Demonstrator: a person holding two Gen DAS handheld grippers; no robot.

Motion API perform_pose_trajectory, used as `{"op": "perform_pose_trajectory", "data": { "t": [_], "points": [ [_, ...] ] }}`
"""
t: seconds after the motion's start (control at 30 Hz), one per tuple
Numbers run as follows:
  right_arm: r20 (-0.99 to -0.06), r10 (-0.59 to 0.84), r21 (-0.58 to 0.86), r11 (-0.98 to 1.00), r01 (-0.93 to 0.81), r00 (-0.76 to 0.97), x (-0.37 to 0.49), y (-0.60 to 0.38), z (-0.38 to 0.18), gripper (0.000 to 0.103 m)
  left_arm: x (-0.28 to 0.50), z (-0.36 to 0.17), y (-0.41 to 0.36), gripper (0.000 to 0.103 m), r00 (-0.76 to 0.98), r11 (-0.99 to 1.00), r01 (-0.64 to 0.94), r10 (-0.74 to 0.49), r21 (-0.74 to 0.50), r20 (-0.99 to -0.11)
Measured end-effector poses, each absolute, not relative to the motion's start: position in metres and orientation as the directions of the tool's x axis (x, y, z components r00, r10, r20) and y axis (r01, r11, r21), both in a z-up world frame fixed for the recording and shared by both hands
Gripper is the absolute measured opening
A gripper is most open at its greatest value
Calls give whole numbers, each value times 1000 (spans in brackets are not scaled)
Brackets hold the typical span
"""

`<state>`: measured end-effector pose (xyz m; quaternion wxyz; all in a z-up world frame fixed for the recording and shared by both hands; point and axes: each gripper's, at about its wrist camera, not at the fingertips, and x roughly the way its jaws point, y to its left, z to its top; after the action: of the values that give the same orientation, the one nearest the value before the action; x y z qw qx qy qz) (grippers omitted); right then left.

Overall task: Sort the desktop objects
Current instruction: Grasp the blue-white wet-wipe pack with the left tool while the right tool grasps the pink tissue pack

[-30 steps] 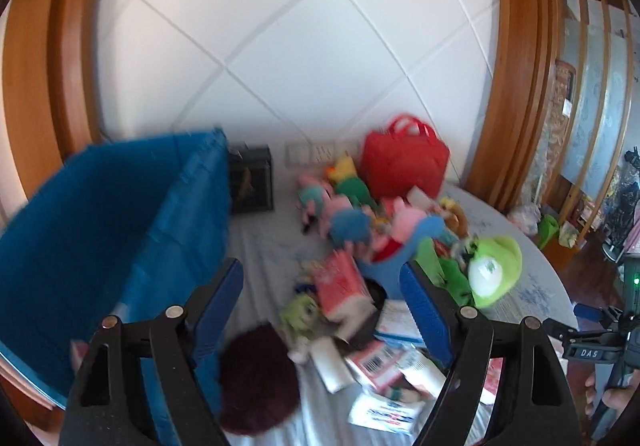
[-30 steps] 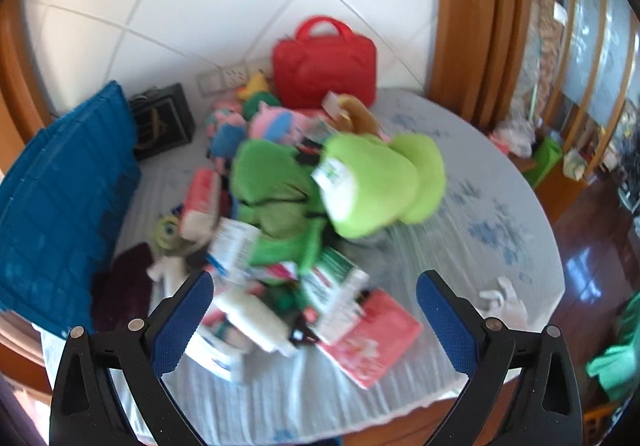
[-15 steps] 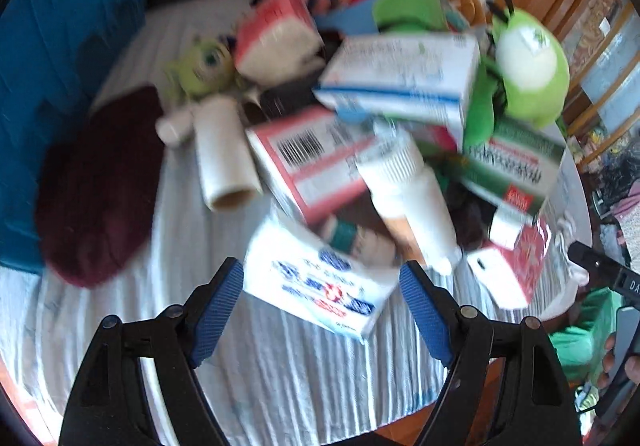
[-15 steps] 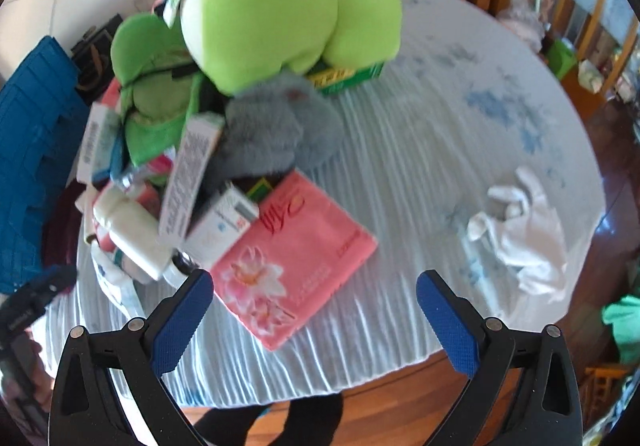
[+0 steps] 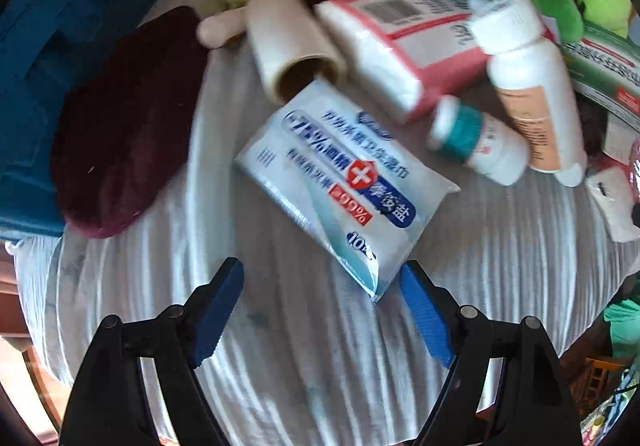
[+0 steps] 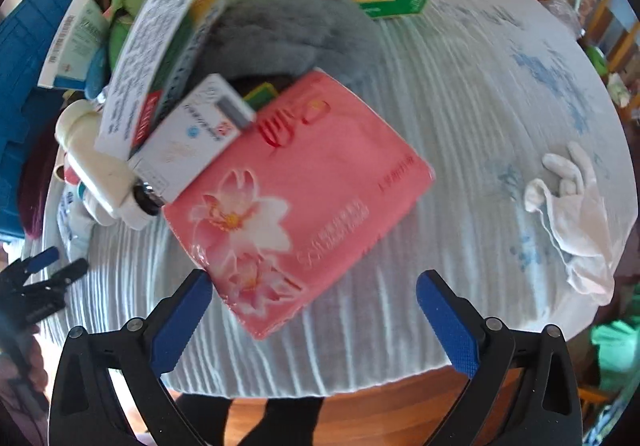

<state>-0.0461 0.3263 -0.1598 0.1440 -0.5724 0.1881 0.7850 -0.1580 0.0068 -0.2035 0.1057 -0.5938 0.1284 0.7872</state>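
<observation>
Your left gripper [image 5: 322, 280] hangs wide open over the striped tablecloth [image 5: 280, 346], and the near corner of the blue-and-white wet wipes pack [image 5: 344, 182] lies between its fingertips. Your right gripper [image 6: 314, 292] is also spread open and grips nothing; the pink tissue pack [image 6: 296, 202] lies flat with its near corner just beside the left finger [image 6: 180, 322].

Bright daylight, motion blur throughout both views, strong fisheye bending and dark corners.
</observation>
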Motion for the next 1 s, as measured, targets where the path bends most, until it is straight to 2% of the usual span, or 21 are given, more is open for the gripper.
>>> {"op": "perform_pose_trajectory", "data": {
  "t": [0.1, 0.17, 0.33, 0.47, 0.73, 0.83, 1.0],
  "points": [
    [-956, 88, 65, -867, -495, -279, -31, 347, -153, 103, -160, -194, -34, 81, -279, -970, -228, -21, 87, -960],
    [-955, 93, 69, -855, -514, -283, -23, 356, -148, 103, -158, -180, -51, 81, -311, -979, -186, -25, 86, -950],
    [-943, 37, 146, -849, -509, -332, -18, 356, -137, 103, -154, -155, -56, 81, -355, -991, -126, 77, -34, -932],
    [-942, 20, 156, -856, -494, -334, -35, 347, -136, 103, -170, -166, -40, 81, -321, -991, -80, 127, -107, -938],
    [-947, 3, 168, -847, -505, -322, -61, 342, -150, 103, -172, -189, -16, 81, -280, -989, -28, 145, -143, -949],
    [-953, -3, 167, -838, -519, -302, -70, 346, -163, 103, -168, -191, -6, 81, -259, -987, -63, 156, -145, -953],
    [-956, 29, 140, -827, -545, -290, -66, 354, -168, 103, -147, -192, 19, 81, -245, -974, -217, 117, -63, -962]
  ]
}}
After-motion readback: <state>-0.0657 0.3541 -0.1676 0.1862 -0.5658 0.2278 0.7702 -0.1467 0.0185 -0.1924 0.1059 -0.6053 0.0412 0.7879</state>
